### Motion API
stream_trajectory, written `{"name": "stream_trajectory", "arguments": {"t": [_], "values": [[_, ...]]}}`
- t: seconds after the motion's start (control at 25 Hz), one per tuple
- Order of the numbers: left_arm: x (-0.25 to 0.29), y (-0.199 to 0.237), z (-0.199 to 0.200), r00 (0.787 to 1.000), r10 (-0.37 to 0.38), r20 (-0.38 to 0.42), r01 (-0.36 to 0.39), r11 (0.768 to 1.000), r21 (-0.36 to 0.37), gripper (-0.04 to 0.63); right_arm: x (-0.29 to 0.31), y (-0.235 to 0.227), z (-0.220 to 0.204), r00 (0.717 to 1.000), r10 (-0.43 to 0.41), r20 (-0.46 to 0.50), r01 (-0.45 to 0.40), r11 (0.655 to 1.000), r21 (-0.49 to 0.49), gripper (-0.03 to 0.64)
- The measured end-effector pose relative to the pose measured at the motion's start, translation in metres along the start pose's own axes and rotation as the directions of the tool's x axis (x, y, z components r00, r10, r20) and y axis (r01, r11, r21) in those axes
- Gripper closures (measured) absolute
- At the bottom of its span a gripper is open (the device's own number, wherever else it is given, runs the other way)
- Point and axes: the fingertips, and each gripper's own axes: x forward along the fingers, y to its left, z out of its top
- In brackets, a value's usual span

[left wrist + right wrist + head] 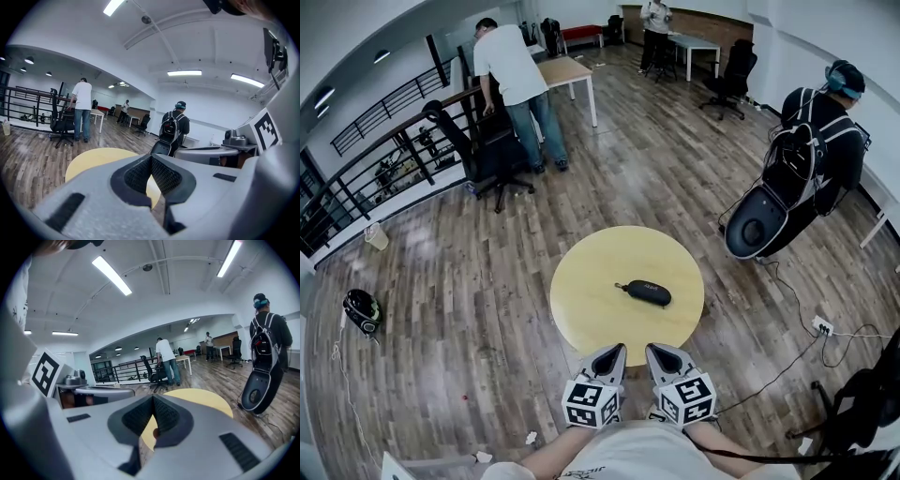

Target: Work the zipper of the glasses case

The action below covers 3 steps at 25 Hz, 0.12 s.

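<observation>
Evidently nothing is begun. The case (645,292) lies alone near the middle of the round table (581,309), with a small loop at its left end. Whether its zipper is open or closed is too small to tell. Left gripper (612,352) and right gripper (657,352) hang side by side at the table's near edge, close to the person's body and well apart from the case. Each has its jaws pressed together on nothing. Reaching, pinning the case and catching the pull are all left, I judge.

Head view steeply down; gripper views low, level; all share table (581,314).
</observation>
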Motion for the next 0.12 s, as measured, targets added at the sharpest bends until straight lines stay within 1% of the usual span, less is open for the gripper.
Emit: {"name": "stream_trajectory", "arguments": {"t": [0.12], "values": [[0.0029, -0.0025, -0.0023, 1.0, 0.006, 0.007, -0.006, 1.0, 0.001, 0.591, -0.0025, -0.0044, -0.0039, 1.0, 0.005, -0.003, -0.005, 1.0, 0.005, 0.615]]}}
